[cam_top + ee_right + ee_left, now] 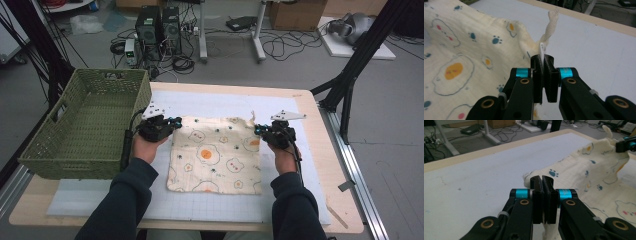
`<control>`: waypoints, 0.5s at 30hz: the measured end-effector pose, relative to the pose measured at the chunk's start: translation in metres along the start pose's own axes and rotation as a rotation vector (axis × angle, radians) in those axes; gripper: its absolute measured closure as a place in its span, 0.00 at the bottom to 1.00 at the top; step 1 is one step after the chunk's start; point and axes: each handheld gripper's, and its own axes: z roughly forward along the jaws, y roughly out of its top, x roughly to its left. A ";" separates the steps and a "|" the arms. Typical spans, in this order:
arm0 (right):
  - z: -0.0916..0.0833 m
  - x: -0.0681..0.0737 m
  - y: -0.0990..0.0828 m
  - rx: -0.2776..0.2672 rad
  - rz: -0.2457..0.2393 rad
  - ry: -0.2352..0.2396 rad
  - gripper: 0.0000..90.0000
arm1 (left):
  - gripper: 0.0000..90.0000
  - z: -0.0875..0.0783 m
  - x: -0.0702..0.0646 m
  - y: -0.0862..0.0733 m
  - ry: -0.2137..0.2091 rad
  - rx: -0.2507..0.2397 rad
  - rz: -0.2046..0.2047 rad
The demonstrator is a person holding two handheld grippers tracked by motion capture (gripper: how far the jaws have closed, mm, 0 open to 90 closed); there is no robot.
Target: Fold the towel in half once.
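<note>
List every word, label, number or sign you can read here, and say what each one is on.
No readable text anywhere.
The cloth carries printed pictures, no letters.
The small white tag at its corner, clamped in the right tongs, is seen edge-on and cannot be read.
The green basket bears no label.

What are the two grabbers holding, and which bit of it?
Both hold the cream printed cloth by its far corners: the left gripper pinches the far left corner, the right gripper the far right corner, beside its hanging loop.
</note>
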 end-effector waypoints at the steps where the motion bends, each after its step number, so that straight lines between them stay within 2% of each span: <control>1: -0.001 0.002 0.001 -0.008 0.002 0.006 0.97 | 0.97 -0.002 -0.002 -0.001 -0.001 0.002 0.010; 4: -0.006 0.009 0.003 -0.020 -0.005 0.019 0.97 | 0.97 -0.008 -0.006 -0.006 -0.006 -0.013 -0.004; 5: -0.008 0.012 0.003 -0.023 -0.021 0.018 0.97 | 0.97 -0.010 -0.007 -0.008 -0.006 -0.009 0.001; 8: -0.013 0.017 -0.003 -0.029 -0.022 0.013 0.97 | 0.97 -0.015 -0.011 -0.014 -0.009 -0.010 -0.005; 12: -0.022 0.022 -0.019 -0.036 -0.004 0.001 0.97 | 0.97 -0.024 -0.018 -0.021 -0.016 -0.028 0.011; 15: -0.029 0.030 -0.032 -0.030 -0.004 -0.003 0.97 | 0.96 -0.030 -0.025 -0.029 -0.029 -0.023 0.013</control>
